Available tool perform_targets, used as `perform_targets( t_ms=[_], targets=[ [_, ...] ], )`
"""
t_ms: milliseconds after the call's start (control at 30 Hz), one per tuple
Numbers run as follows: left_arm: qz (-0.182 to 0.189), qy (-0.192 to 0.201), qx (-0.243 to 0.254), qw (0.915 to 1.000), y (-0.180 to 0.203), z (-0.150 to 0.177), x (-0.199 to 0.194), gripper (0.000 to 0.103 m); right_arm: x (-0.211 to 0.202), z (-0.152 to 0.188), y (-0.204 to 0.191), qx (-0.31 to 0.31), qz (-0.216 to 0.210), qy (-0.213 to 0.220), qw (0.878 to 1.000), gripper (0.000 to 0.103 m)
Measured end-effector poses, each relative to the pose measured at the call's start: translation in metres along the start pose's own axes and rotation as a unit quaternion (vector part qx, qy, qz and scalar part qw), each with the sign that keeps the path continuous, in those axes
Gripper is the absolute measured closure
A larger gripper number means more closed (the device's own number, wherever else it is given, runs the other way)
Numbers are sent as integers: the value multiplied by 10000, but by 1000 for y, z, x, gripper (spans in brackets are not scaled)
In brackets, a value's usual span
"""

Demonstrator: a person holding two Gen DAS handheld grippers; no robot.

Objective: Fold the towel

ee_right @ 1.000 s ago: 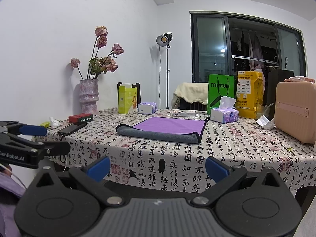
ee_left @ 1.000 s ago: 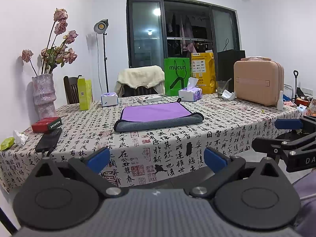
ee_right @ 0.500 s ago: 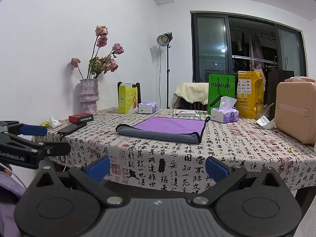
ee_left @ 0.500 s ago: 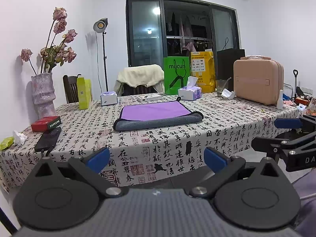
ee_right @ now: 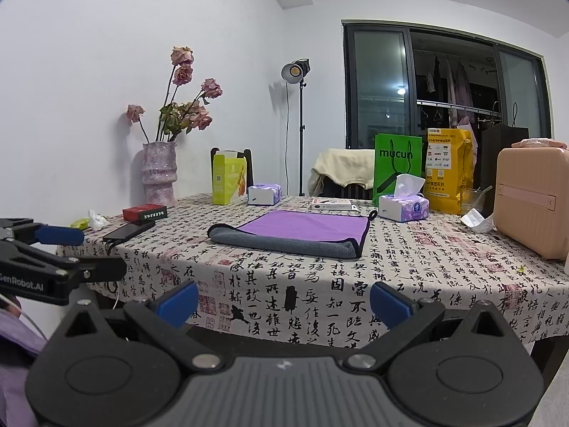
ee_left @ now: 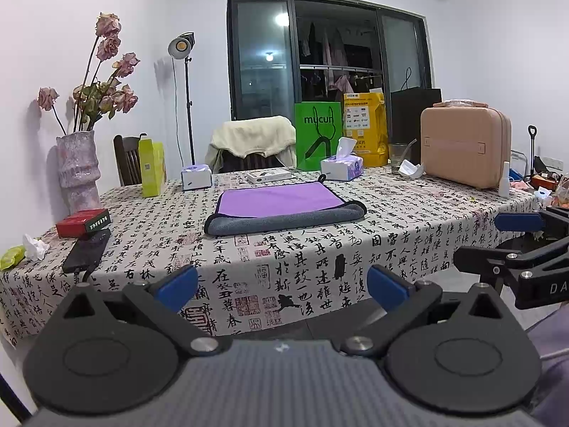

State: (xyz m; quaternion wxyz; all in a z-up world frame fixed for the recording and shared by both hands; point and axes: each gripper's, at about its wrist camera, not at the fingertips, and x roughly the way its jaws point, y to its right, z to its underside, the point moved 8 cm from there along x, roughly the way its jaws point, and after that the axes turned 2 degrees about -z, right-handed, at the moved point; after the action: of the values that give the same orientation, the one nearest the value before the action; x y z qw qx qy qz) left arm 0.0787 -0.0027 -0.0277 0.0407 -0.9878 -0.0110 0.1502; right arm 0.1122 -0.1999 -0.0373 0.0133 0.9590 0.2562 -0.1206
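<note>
A purple-and-grey towel (ee_left: 284, 208) lies folded flat on the calligraphy-print tablecloth (ee_left: 320, 249), in front of a tissue box (ee_left: 342, 168). The left gripper (ee_left: 282, 284) and right gripper (ee_right: 284, 300) hang short of the table's near edge, jaws spread wide, holding nothing.

Home dining room, clothed table (ee_left: 409, 213), flower vase (ee_left: 76, 170), hanging laundry (ee_left: 334, 60)
</note>
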Motion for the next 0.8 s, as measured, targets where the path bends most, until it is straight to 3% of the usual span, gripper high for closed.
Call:
perform_targets(
  t_ms=[433,800],
  targets=[
    [-124,137,200,9996,-8,-1,14,0,9,-4,6,-115,134,134,9998,0],
    [-213,353,211,9989,-20,-24,73,0,53,-4,22,-83,362,26,9993,0]
  ],
)
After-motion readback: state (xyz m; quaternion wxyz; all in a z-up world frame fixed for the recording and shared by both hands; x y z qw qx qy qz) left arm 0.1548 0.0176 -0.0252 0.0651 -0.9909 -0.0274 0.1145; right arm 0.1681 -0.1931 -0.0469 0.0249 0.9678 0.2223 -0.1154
